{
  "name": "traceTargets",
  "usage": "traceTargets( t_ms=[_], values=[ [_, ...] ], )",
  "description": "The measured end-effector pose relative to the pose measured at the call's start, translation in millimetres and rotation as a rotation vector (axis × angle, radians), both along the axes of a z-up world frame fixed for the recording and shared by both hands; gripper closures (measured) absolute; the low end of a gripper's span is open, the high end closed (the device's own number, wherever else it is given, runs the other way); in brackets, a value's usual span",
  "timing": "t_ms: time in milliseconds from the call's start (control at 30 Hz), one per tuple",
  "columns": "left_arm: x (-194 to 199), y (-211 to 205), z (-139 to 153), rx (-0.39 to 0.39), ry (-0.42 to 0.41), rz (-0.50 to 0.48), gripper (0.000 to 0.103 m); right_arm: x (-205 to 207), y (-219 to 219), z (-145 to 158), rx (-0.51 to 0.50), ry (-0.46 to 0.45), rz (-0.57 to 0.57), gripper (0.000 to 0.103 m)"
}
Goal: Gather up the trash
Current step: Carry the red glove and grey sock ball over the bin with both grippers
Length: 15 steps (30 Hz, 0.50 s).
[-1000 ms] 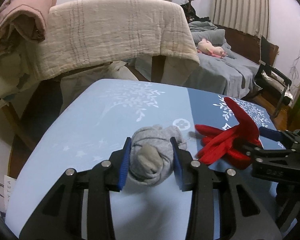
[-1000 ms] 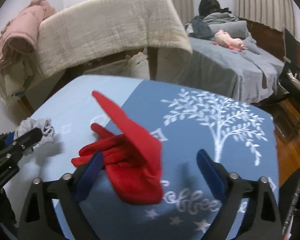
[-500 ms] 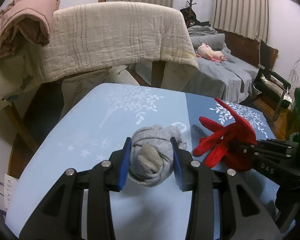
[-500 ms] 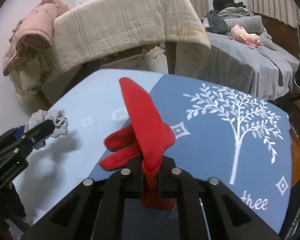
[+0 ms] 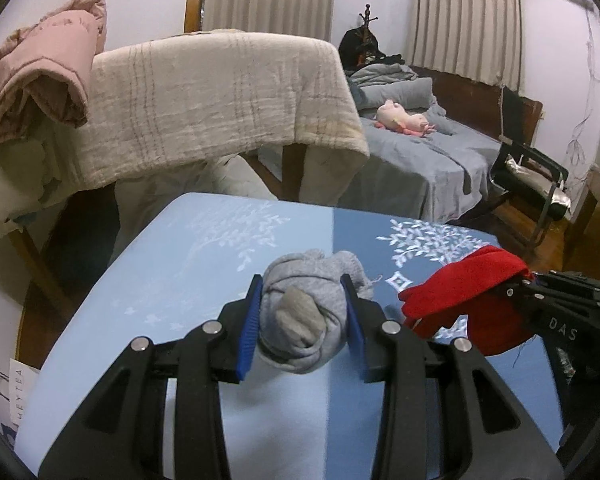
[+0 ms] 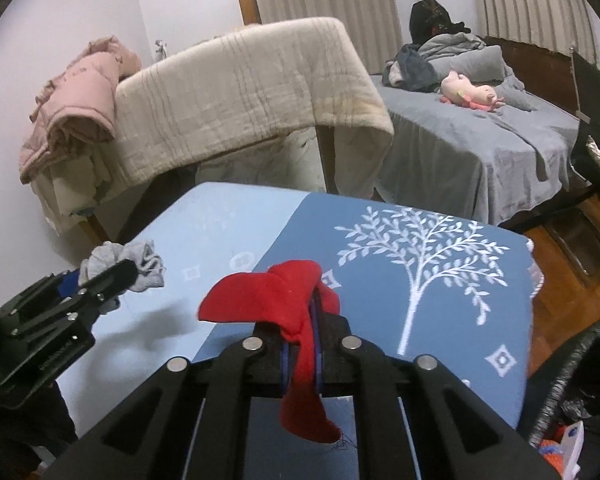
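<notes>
My left gripper (image 5: 302, 320) is shut on a balled grey sock (image 5: 300, 320) and holds it above the blue table cover (image 5: 204, 264). The sock also shows at the left of the right wrist view (image 6: 136, 260), in the left gripper (image 6: 112, 276). My right gripper (image 6: 300, 344) is shut on a red cloth (image 6: 284, 300) that droops over and below its fingers, lifted off the table. In the left wrist view the red cloth (image 5: 468, 292) hangs at the right, held by the right gripper (image 5: 516, 284).
A black mesh bin (image 6: 572, 384) with trash inside stands at the table's right edge. A cream blanket (image 5: 220, 96) drapes over a frame behind the table. A grey bed (image 6: 480, 132) and a black chair (image 5: 532, 176) stand to the right.
The right gripper closed on the red cloth and lifted it off the table. The left gripper rose a little, still holding the grey sock.
</notes>
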<state>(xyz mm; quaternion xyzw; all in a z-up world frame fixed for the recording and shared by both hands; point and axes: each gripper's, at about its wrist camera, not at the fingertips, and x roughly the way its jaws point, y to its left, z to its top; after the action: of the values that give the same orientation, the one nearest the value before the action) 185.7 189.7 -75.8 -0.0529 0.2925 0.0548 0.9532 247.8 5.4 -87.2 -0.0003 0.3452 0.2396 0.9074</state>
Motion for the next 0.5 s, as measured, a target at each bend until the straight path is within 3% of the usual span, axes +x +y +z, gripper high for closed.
traceTargets(
  t_ms=[500],
  values=[
    [-15.1, -52.6, 32.3, -0.004, -0.038, -0.073, 0.067, -32.7, -52.9, 35.4, 0.030, -0.057, -0.050, 0.094]
  ],
)
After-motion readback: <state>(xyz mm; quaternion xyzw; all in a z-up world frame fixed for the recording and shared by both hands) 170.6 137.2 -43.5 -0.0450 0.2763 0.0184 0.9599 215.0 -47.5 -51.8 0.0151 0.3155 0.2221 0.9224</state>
